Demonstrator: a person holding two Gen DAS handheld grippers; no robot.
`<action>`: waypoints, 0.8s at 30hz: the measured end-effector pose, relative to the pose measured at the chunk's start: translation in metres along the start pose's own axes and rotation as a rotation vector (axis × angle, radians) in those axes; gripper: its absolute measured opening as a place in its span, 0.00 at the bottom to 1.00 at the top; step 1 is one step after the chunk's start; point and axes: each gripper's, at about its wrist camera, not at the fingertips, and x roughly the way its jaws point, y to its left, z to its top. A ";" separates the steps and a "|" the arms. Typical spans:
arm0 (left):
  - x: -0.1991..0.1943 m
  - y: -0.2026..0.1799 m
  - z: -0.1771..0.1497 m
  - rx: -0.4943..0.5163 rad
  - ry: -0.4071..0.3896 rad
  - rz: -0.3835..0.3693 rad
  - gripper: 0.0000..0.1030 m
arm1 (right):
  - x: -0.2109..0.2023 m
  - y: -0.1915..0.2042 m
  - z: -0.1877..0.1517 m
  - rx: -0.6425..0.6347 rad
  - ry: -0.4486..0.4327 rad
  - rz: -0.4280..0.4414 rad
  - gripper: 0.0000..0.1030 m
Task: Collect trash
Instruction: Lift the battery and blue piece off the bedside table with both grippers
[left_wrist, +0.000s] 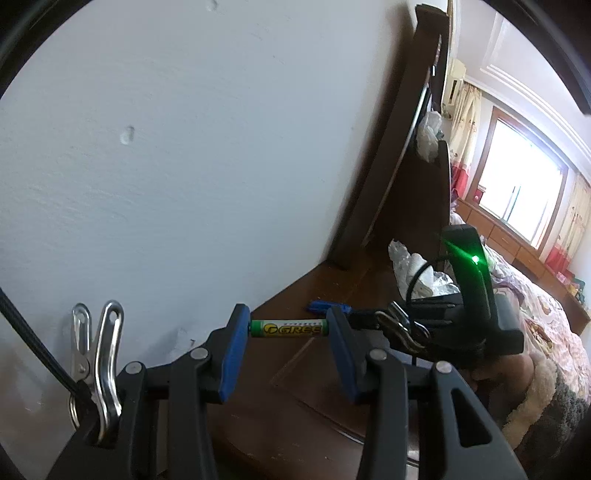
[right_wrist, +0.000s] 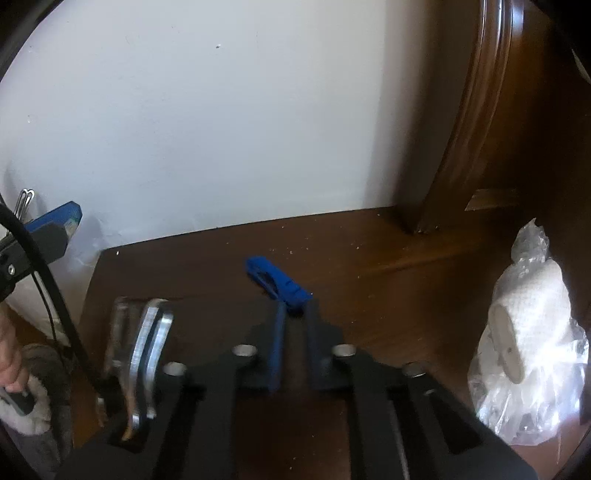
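My left gripper (left_wrist: 288, 312) is shut on a green battery (left_wrist: 288, 328), held lengthwise between its blue pads above a brown wooden nightstand (left_wrist: 295, 369). A small blue plastic piece (right_wrist: 275, 278) lies on the nightstand (right_wrist: 369, 258) near the white wall. My right gripper (right_wrist: 295, 314) points down at it with its jaws drawn close together, the near end of the piece pinched at the tips. In the left wrist view the right gripper (left_wrist: 354, 315) reaches in from the right to the blue piece (left_wrist: 325, 305). One blue pad of the left gripper (right_wrist: 62, 221) shows at the far left.
A toilet roll in a clear plastic bag (right_wrist: 524, 343) stands at the nightstand's right side. A dark wooden headboard (right_wrist: 461, 129) rises behind it. The wall (right_wrist: 184, 129) closes off the back. A bed with a patterned quilt (left_wrist: 546, 325) lies to the right. Crumbs dot the wood.
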 end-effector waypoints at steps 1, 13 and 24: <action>0.001 -0.002 0.000 0.002 0.002 -0.002 0.44 | -0.001 0.000 0.000 0.006 0.001 0.001 0.01; -0.007 0.008 -0.002 -0.017 0.004 -0.012 0.44 | -0.017 0.008 0.004 -0.078 -0.097 -0.025 0.21; -0.001 0.016 0.001 -0.045 0.018 -0.014 0.44 | 0.015 0.018 0.029 -0.244 0.011 0.045 0.16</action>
